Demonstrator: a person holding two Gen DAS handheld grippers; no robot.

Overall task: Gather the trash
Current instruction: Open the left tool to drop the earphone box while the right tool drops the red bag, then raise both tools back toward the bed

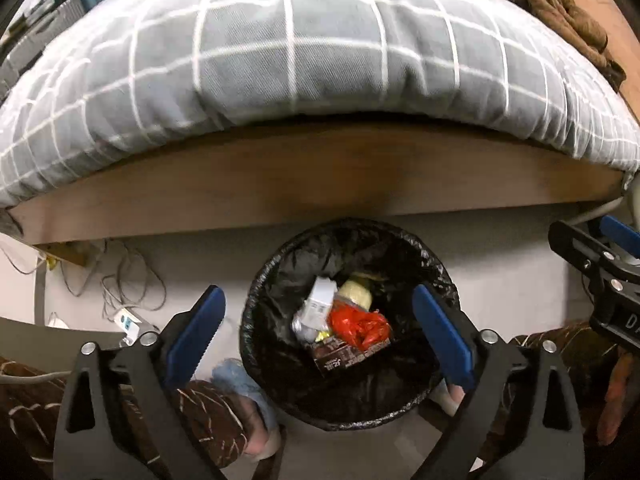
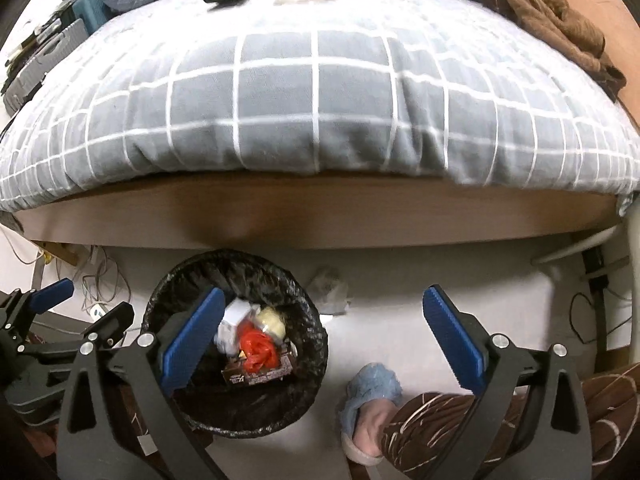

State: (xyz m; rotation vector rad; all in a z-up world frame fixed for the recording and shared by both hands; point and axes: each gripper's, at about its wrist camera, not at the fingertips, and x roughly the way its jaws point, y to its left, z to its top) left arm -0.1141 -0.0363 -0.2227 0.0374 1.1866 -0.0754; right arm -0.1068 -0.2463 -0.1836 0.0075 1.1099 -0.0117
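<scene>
A round bin with a black liner (image 1: 280, 264) stands on the pale floor by the bed. Inside lie a white carton (image 1: 318, 300), a red plastic bag (image 1: 360, 328), a yellowish wad (image 1: 356, 292) and a brown carton (image 1: 344, 354). My left gripper (image 1: 318, 308) hangs open right above the bin, nothing between its blue pads. My right gripper (image 2: 324, 300) is open and empty too, over the bin's right rim (image 2: 312, 320) and the bare floor. A crumpled clear scrap (image 2: 330, 284) lies on the floor just right of the bin. Each gripper shows at the edge of the other's view.
The bed's wooden side board (image 1: 320, 176) and grey checked duvet (image 1: 320, 48) rise behind the bin. Cables and a power strip (image 1: 128, 320) lie at left. The person's foot in a blue slipper (image 2: 372, 392) and patterned brown trouser leg (image 2: 440, 420) stand close to the bin.
</scene>
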